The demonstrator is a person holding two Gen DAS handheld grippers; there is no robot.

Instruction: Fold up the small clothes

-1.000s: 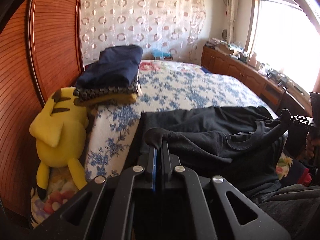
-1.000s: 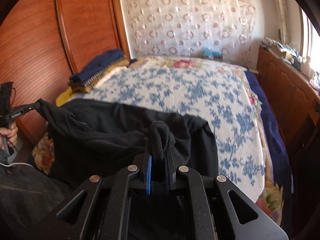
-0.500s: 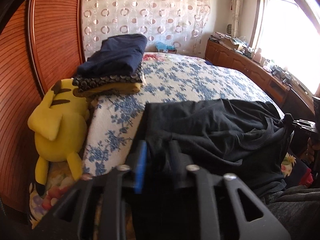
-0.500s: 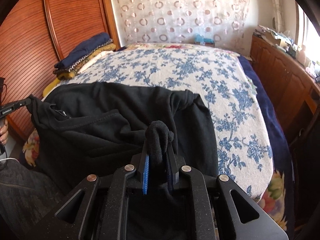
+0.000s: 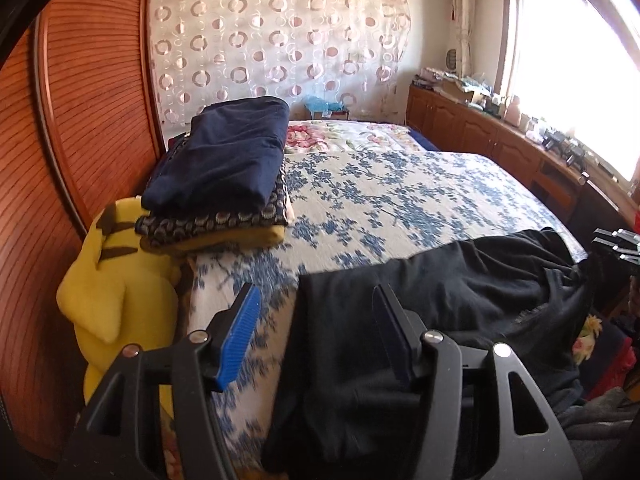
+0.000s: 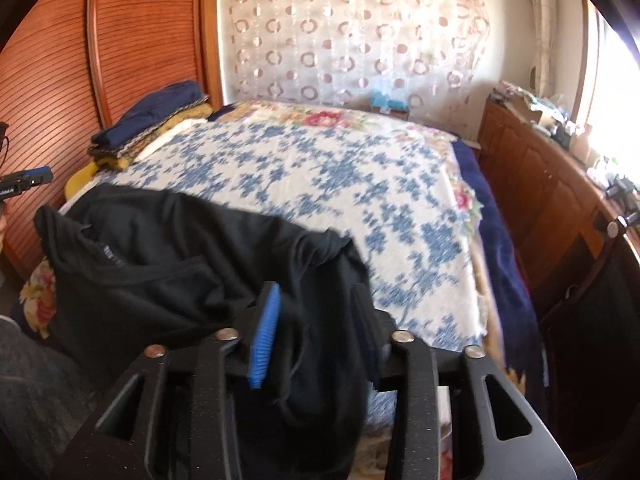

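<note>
Black garment (image 5: 460,300) lies crumpled across the near edge of the bed (image 5: 400,192), partly overhanging it. Bedspread beyond is bare to the far edge. Folded stack (image 5: 224,184) occupies the near left corner. Left gripper (image 5: 316,320) and right gripper (image 6: 316,320) are both spread, gripping nothing. Garment's hanging portion is cut off.

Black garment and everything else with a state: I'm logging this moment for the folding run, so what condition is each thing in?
Black garment: unfolded, rumpled, lying on the near edge of the bed, partly hanging off.
Left gripper: open, holding nothing.
Right gripper: open, cloth between its jaws but not clamped.
Stack of clothes: folded, piled by the headboard.
Yellow plush toy: slumped beside the bed.
Bedspread: spread flat.
</note>
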